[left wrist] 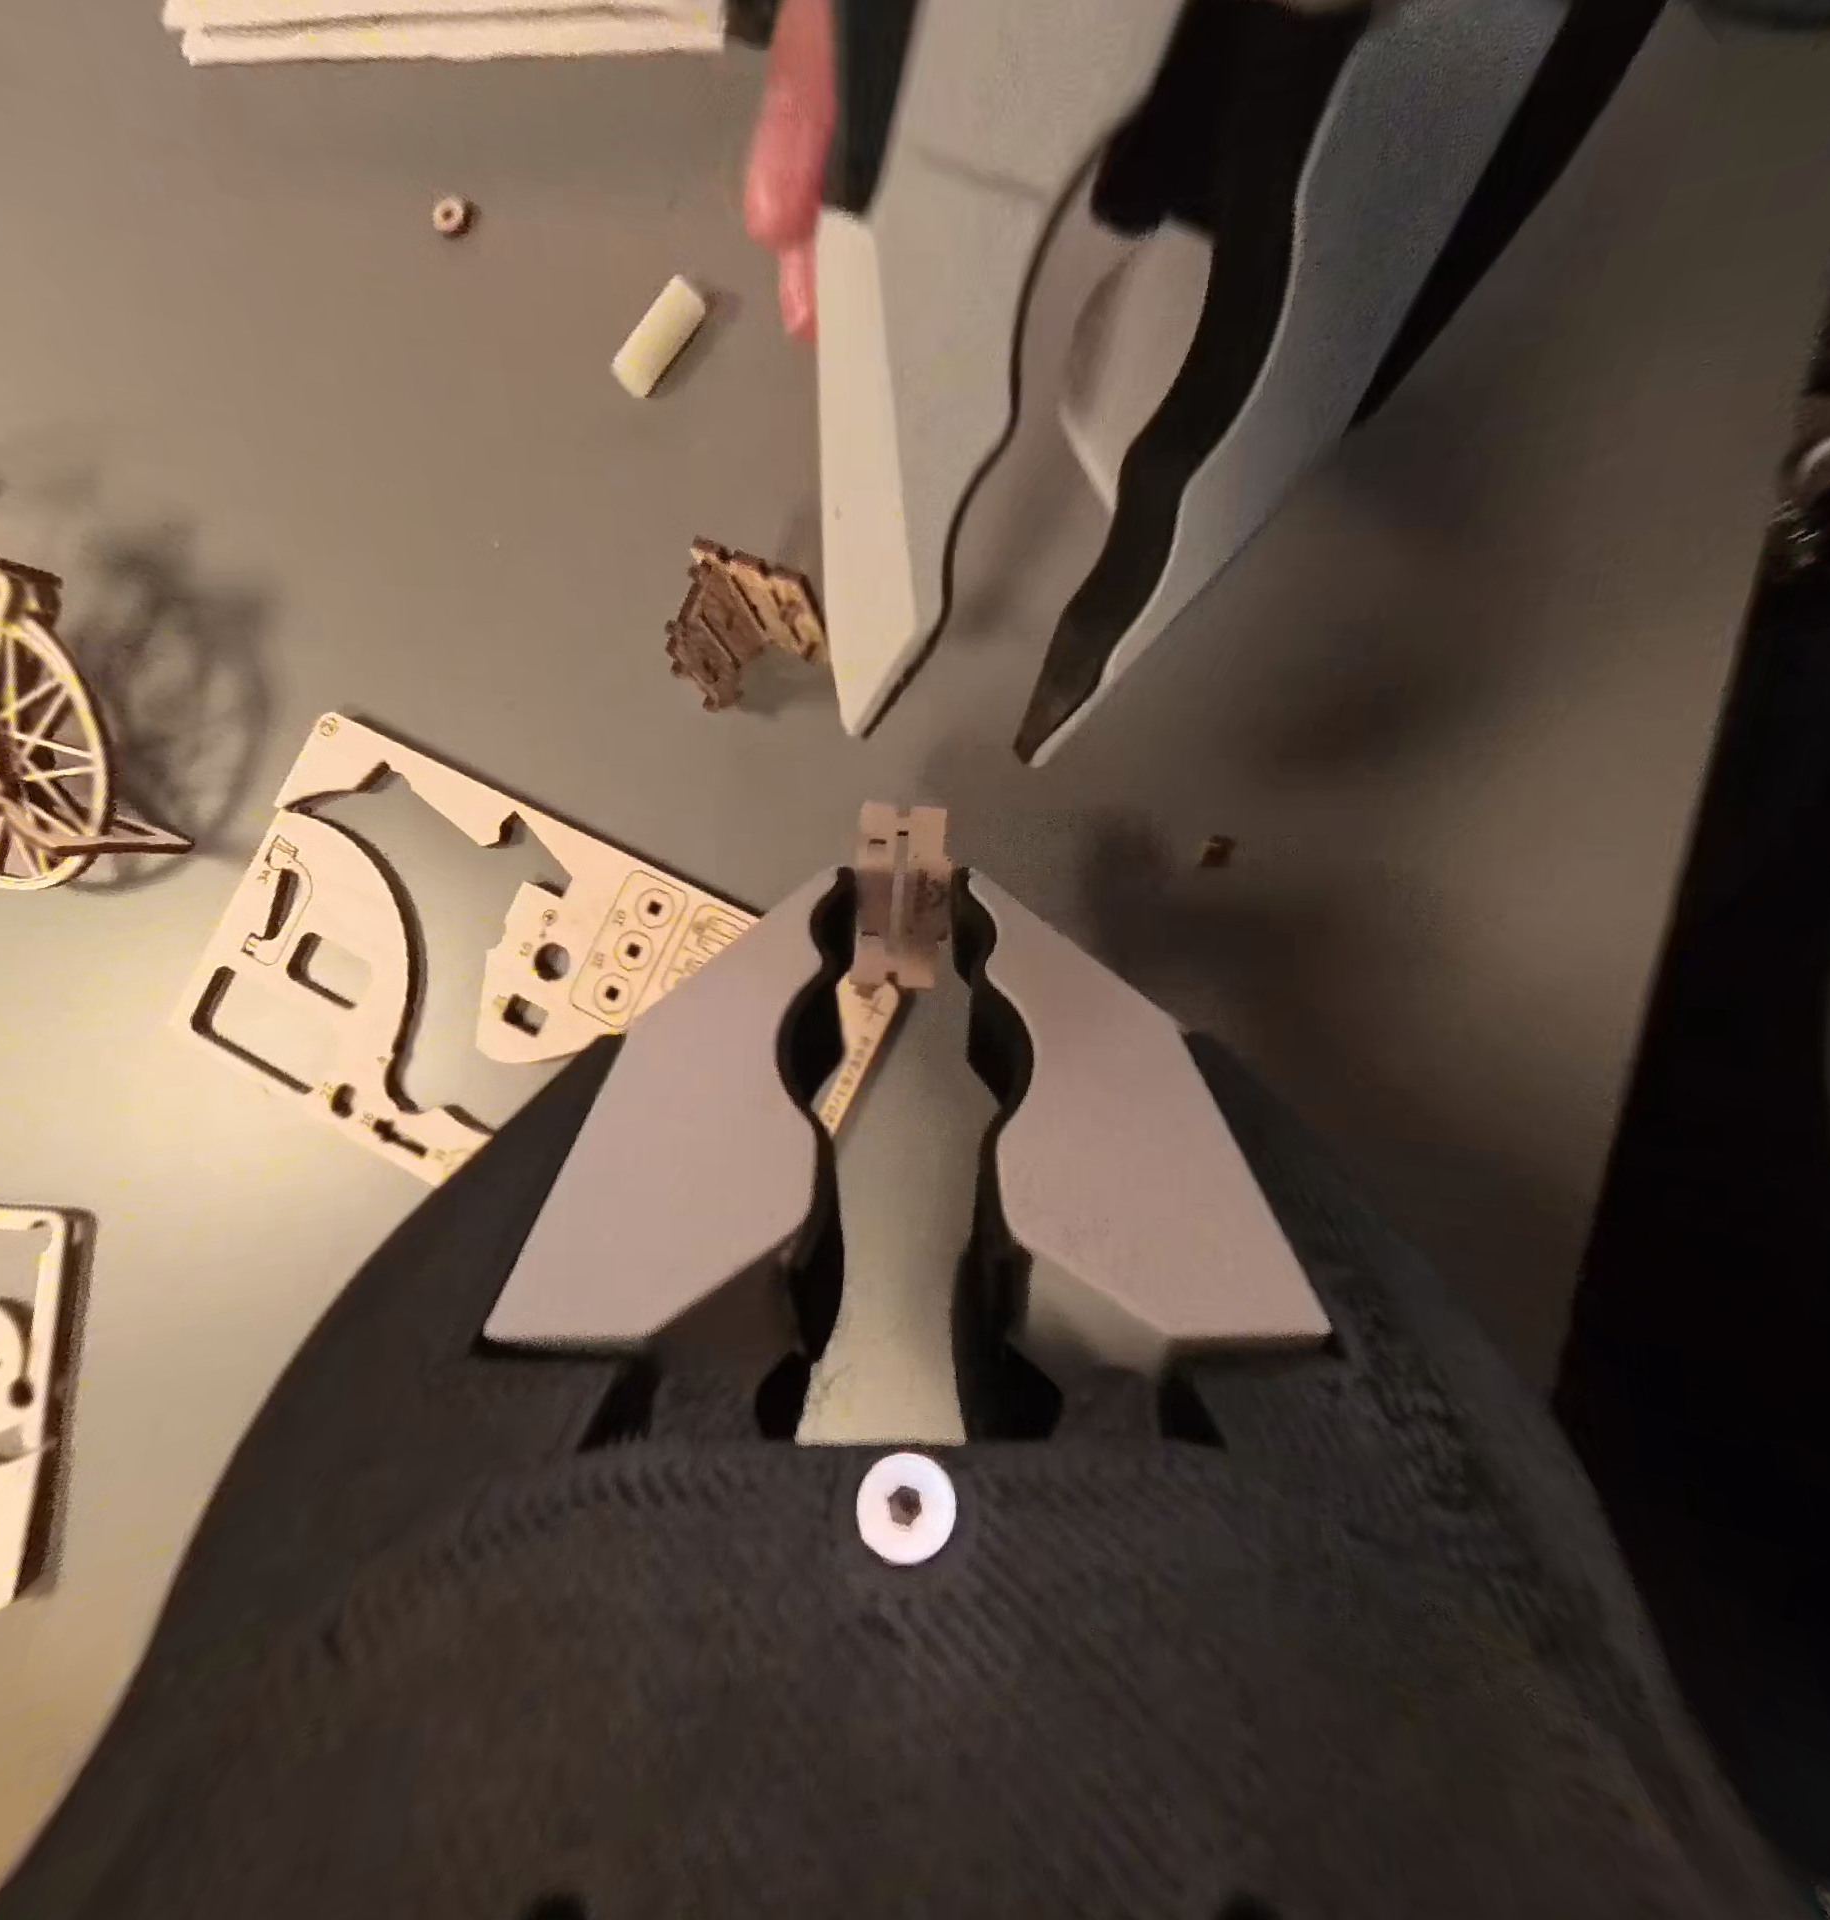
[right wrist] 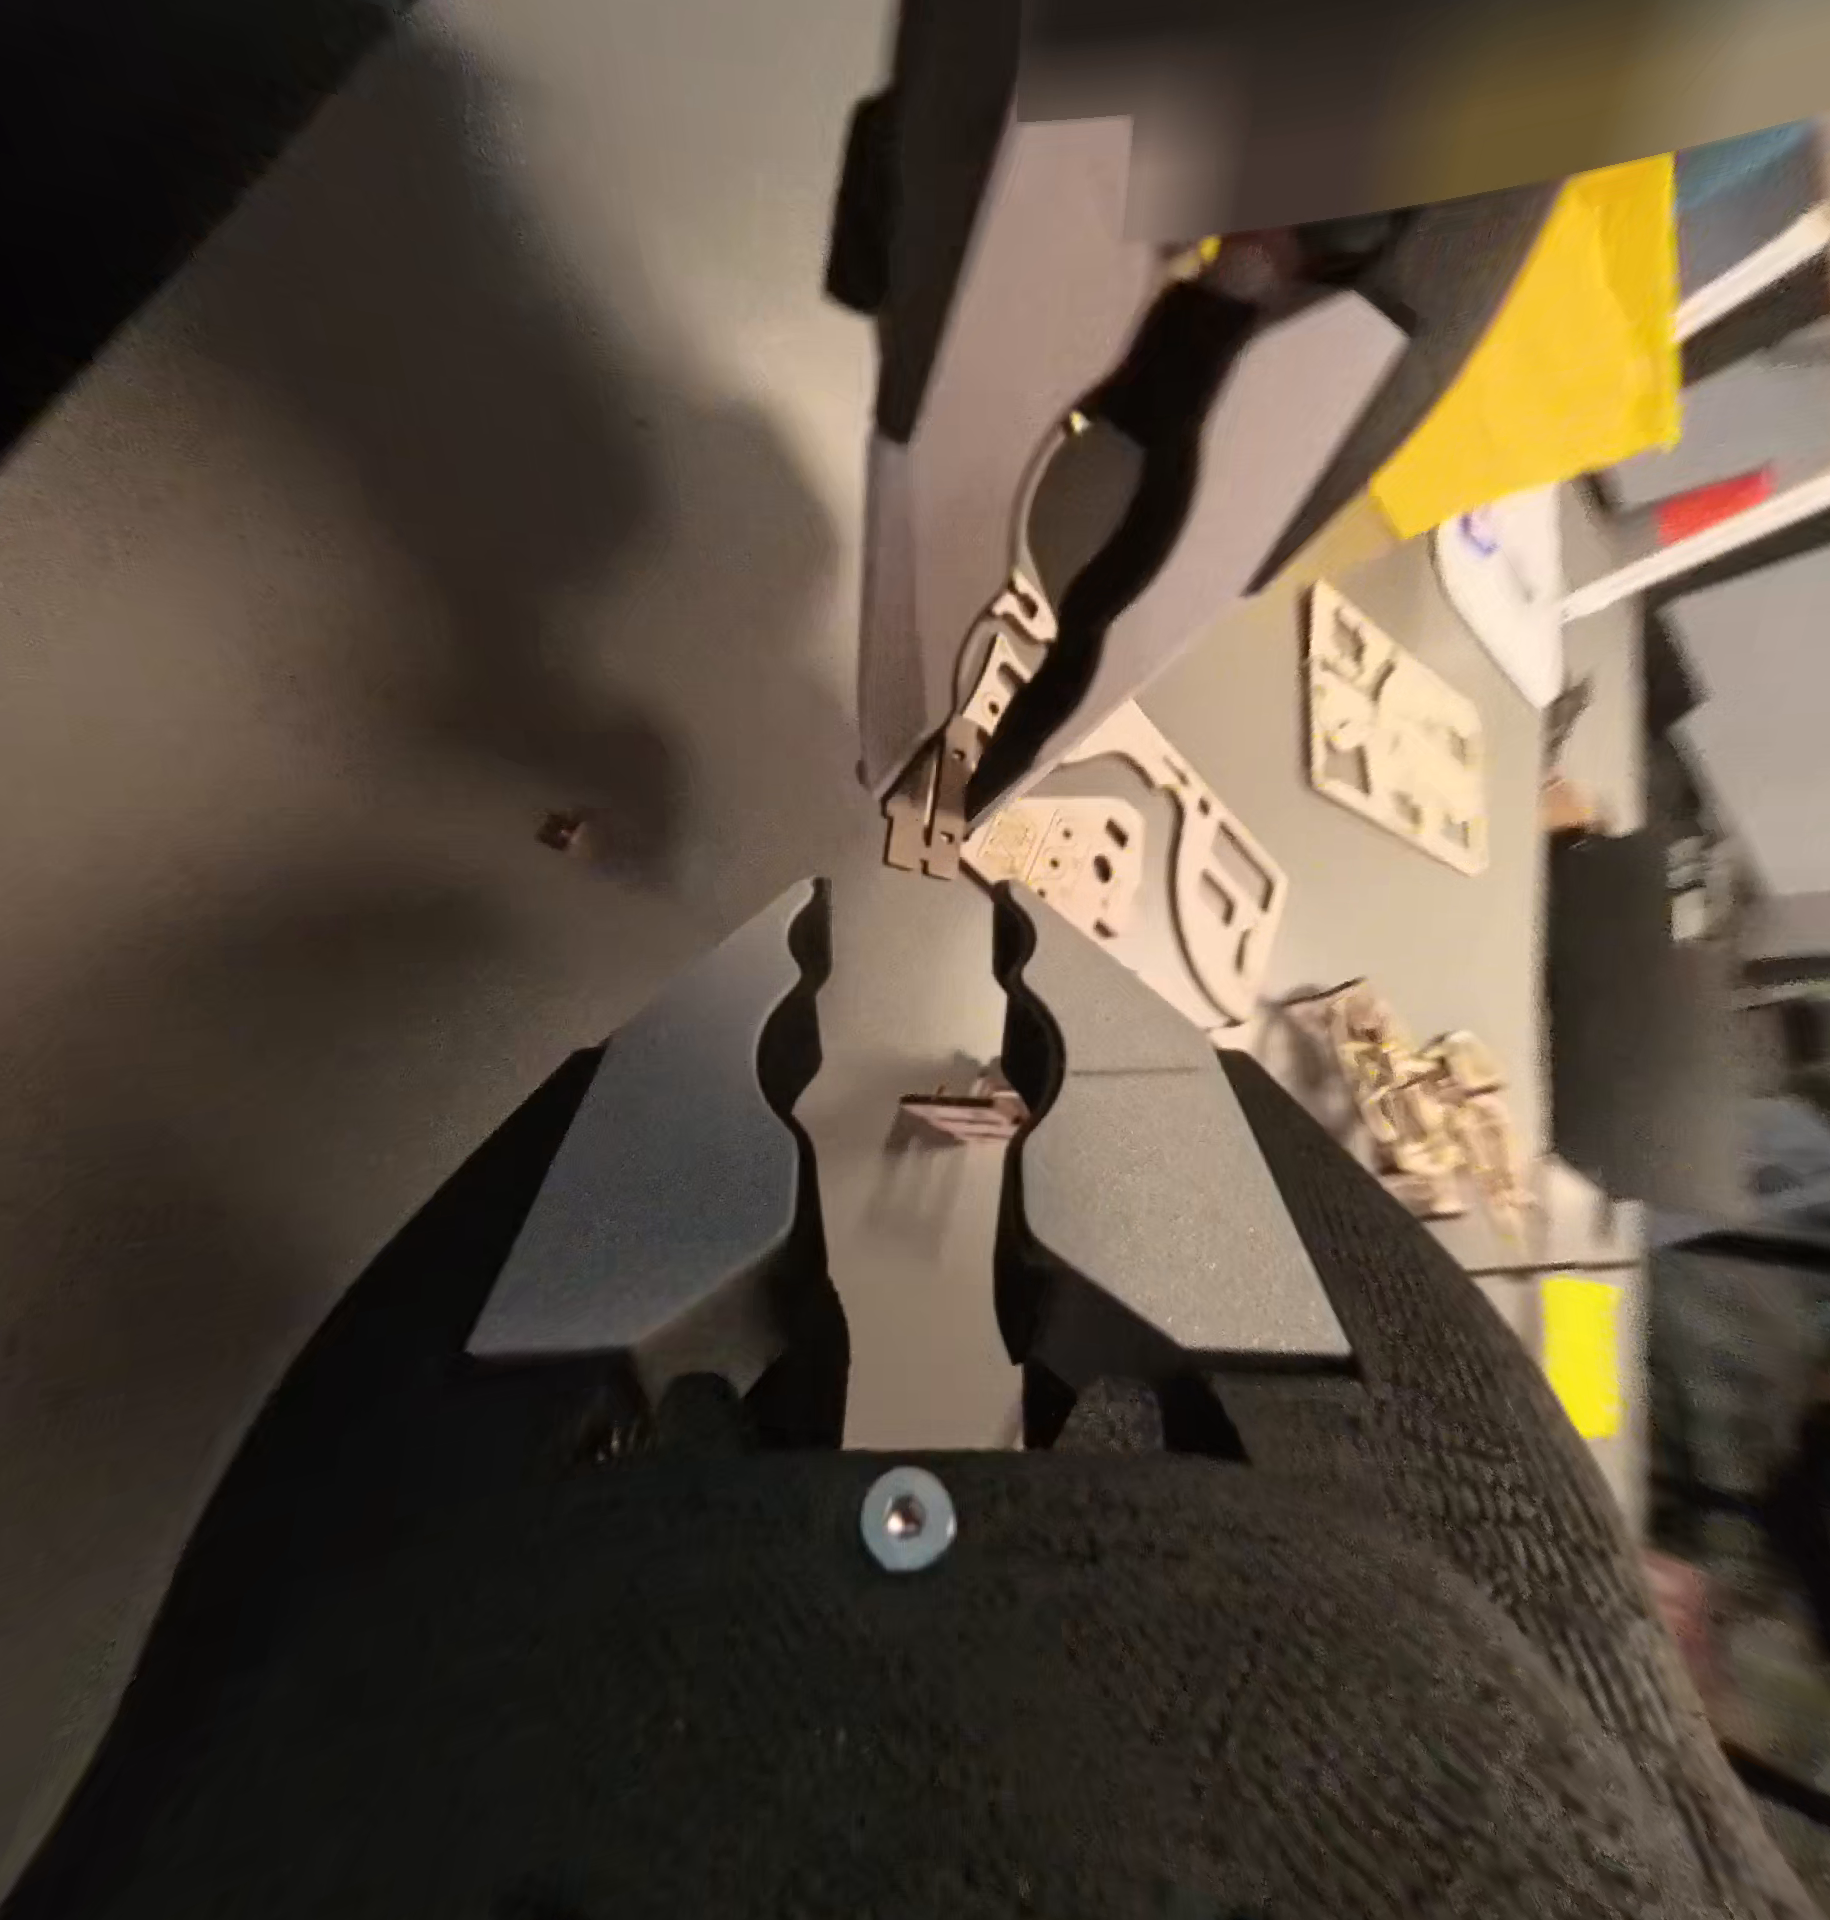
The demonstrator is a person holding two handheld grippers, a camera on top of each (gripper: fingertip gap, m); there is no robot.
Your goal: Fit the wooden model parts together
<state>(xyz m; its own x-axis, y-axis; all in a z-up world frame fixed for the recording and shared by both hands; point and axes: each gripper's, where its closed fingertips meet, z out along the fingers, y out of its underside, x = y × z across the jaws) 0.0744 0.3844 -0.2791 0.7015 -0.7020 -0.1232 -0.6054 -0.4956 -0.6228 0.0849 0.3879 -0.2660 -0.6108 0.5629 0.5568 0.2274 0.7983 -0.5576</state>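
Observation:
My left gripper (left wrist: 903,883) is shut on a small slotted wooden part (left wrist: 903,894) that sticks out past its fingertips, above the grey table. The part also shows in the right wrist view (right wrist: 923,826), held by the left gripper (right wrist: 926,795) coming down from the top. My right gripper (right wrist: 911,899) is open and empty, its tips just below the held part. In the left wrist view the right gripper (left wrist: 942,743) comes in from above, open, its tips just beyond the part. A tiny wooden piece (left wrist: 1215,851) lies on the table to the right.
A punched-out plywood sheet (left wrist: 443,956) lies left of my left gripper. A small brown wooden sub-assembly (left wrist: 745,623), a pale cylinder (left wrist: 662,335) and a tiny ring (left wrist: 454,215) lie beyond. A wooden spoked-wheel model (left wrist: 17,769) stands at far left. Another sheet (right wrist: 1394,717) lies farther off. Both grippers' tips are close together, under 4 cm apart. The tiny wooden piece (left wrist: 1215,851) is about 5 cm from my right fingertips. The right camera catches it too, in the right wrist view (right wrist: 555,836).

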